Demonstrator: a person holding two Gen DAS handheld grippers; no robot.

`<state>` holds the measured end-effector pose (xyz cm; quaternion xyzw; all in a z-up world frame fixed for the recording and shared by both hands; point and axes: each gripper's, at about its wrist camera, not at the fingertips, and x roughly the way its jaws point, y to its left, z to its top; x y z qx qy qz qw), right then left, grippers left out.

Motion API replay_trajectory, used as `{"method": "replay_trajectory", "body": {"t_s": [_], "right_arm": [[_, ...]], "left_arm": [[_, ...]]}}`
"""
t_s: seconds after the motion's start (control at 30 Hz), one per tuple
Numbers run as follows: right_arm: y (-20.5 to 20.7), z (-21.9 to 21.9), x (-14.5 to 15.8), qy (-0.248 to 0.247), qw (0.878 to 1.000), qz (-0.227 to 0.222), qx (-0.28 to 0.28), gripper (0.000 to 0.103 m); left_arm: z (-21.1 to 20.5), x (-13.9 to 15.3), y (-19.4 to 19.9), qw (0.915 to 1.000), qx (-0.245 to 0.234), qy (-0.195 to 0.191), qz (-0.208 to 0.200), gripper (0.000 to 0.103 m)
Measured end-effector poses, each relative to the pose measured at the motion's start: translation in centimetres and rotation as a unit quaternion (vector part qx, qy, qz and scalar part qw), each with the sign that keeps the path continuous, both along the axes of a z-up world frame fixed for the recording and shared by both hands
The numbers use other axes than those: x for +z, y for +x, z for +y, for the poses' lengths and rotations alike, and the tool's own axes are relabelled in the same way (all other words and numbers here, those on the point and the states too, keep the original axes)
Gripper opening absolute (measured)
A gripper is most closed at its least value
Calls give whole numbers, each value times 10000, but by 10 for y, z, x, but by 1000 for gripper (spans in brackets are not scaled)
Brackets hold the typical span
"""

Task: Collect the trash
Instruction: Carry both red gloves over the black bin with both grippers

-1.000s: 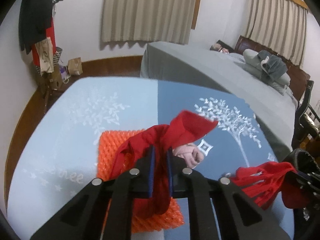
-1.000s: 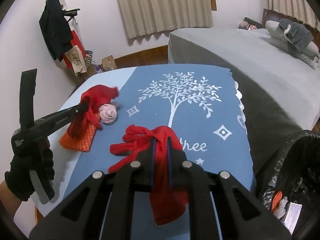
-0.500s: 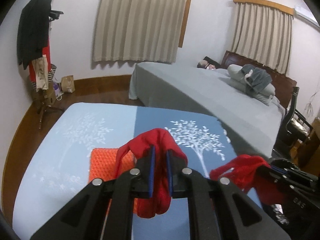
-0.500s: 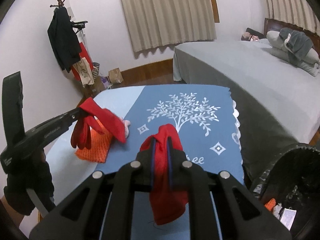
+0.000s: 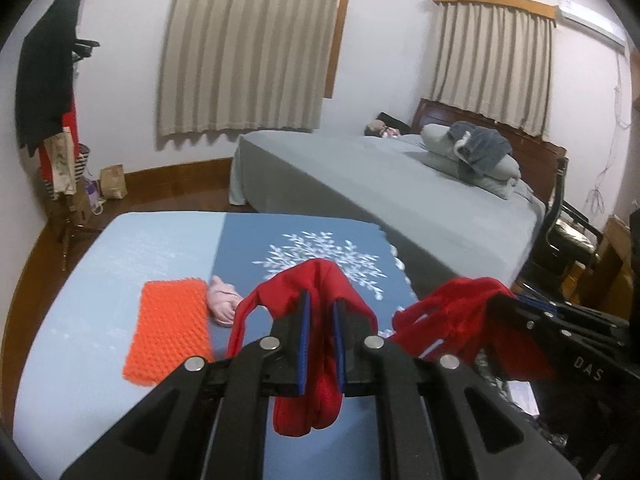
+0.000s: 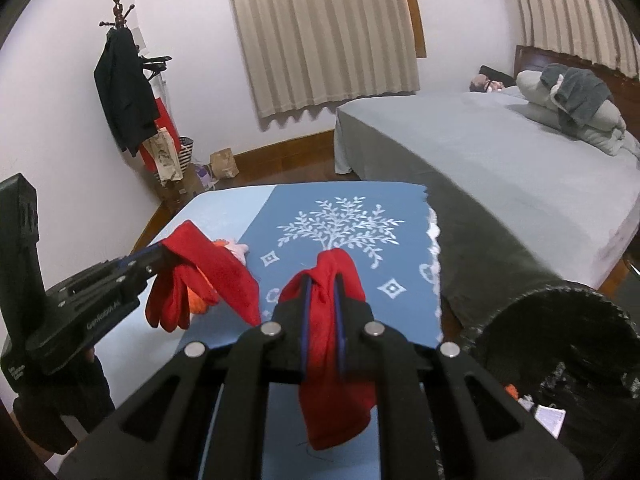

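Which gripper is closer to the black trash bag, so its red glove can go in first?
Right. The right gripper holds its red glove beside the trash bag; the left gripper is farther, over the table.

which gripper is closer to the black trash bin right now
Right. The right gripper, shut on a red glove, hangs just left of the trash bin. The left gripper, holding the other red glove, is farther left over the table.

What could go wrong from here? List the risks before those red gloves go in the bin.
1. The red glove in the right tongs hangs above the table, not above the bin; releasing now would probably miss.
2. The left tongs and their red glove sit close beside the right pair; moving together may snag the dangling fabric.
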<state>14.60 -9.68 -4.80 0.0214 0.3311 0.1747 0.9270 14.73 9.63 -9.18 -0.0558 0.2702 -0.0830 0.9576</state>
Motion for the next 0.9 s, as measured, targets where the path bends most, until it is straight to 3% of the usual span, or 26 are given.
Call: {"method": "replay_trajectory", "body": {"t_s": [0.23,0.9], "right_arm": [[-15,-23,-2,-60,9998,66,-200,10],[-71,-135,32,-70,9900,-399,-1355,10]], "left_arm": [[-30,-4,-2,9994,-305,-62,122,11],[-145,32,-15,9892,-1457,-4,-164,11]]}}
